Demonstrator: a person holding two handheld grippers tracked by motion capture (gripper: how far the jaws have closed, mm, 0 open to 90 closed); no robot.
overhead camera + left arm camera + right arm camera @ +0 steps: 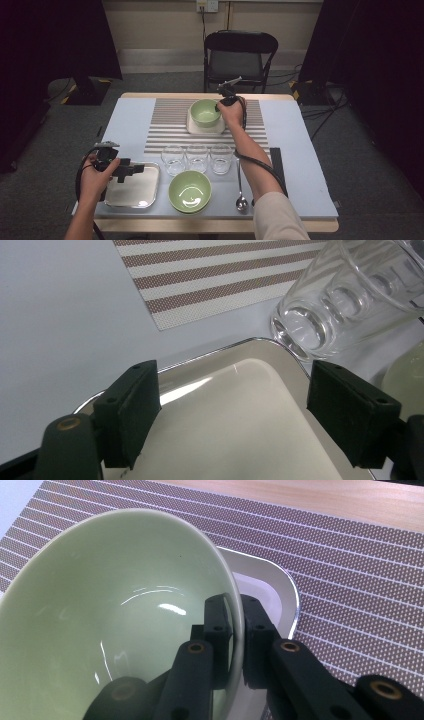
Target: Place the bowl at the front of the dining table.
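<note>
Green bowl [115, 615] on far white tray [280, 587]: right gripper [235, 625] clamps its rim; left gripper [232, 407] hovers wide open, empty, over near steel tray [235, 415].

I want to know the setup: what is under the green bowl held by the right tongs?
A small metal tray lies under the green bowl, on the striped mat. The bowl covers most of the tray.
</note>
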